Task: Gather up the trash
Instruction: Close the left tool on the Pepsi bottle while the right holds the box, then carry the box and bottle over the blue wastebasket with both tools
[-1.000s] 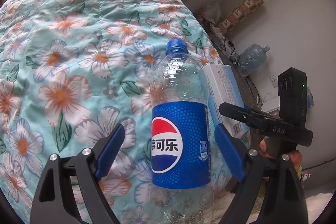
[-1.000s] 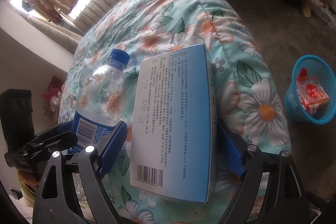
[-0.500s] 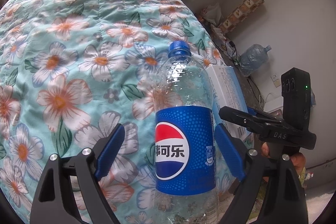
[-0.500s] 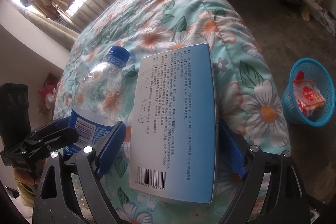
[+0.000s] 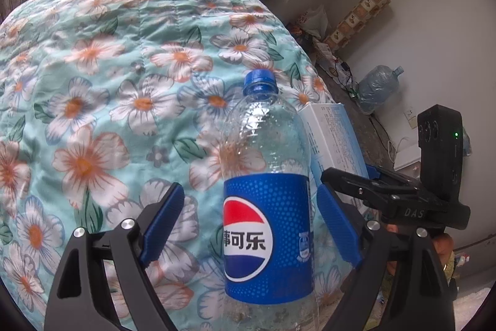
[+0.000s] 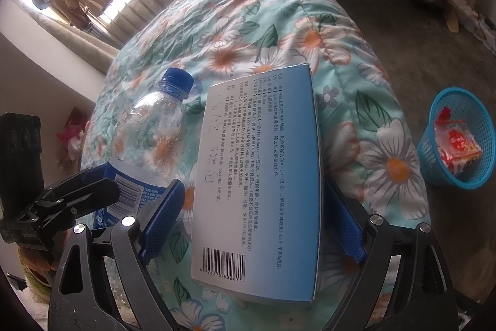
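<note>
Reaching over the bed [image 5: 93, 58] with its flowered quilt, we have two pieces of trash lined up, one for each tool. Our left tool [image 5: 251, 221] stands spread around the bottle [image 5: 266, 207], its right pad close against the label and its left pad well apart from it, so nothing is pinched yet. Capped and seemingly empty, the bottle should be very light, with thin clear walls that dent and a smooth label that may slip; we judge the labelled waist the best place to squeeze, and gently. Our right tool [image 6: 254, 217] is likewise spread around the box [image 6: 257, 176], a flat blue-and-white carton lying on the quilt just beside the bottle, its left pad near one long edge and its right pad partly hidden behind the other (contact there we cannot tell). Light cardboard like this is stiff edge to edge but crushes under too much force, so we would take it across its width. On the floor past the bed sits the blue basket [image 6: 465, 176], holding a red and white wrapper [image 6: 457, 146].
</note>
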Demonstrator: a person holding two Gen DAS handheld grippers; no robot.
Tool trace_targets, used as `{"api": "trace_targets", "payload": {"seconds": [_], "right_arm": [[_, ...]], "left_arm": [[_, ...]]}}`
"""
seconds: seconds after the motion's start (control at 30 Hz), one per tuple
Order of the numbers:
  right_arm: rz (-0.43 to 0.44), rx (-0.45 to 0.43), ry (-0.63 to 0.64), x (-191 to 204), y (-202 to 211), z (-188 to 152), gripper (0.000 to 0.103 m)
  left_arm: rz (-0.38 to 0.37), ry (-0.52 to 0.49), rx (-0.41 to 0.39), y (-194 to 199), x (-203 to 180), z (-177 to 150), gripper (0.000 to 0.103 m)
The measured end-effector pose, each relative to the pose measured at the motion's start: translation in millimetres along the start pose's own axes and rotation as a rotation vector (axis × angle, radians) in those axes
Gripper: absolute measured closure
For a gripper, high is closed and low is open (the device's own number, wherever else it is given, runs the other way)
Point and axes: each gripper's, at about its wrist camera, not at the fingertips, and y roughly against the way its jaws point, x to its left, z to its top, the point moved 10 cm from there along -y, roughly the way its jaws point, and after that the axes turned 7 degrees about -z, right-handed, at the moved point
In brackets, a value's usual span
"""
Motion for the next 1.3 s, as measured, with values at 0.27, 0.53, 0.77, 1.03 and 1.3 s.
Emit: {"api": "trace_targets", "payload": {"seconds": [0.27,0.53,0.77,1.03,1.3], "right_arm": [[-0.007,-0.008,-0.001,-3.8,6.0,-1.4,0.021],[-0.087,-0.019,0.042,-4.9,9.1,-7.9,0.025],[-0.122,-0.027,0.059,-8.9,7.5,-8.8,0.029],[-0.113,-0.04,0.056,-10.6,10.5,-8.1,0.032],[-0.098,-0.051,0.041,-14.8,17.3,-6.6,0.033]], "left_arm": [[0.055,-0.029,-0.004,-7.9,-3.1,4.1,0.018],[0.117,-0.126,0.021,-20.6,-13.4,4.6,0.019],[0.15,-0.153,0.062,-33.4,-14.1,1.8,0.036],[0.177,-0.17,0.052,-33.6,-14.9,1.7,0.039],[0.172,-0.176,0.029,-26.6,-18.8,2.1,0.039]]}}
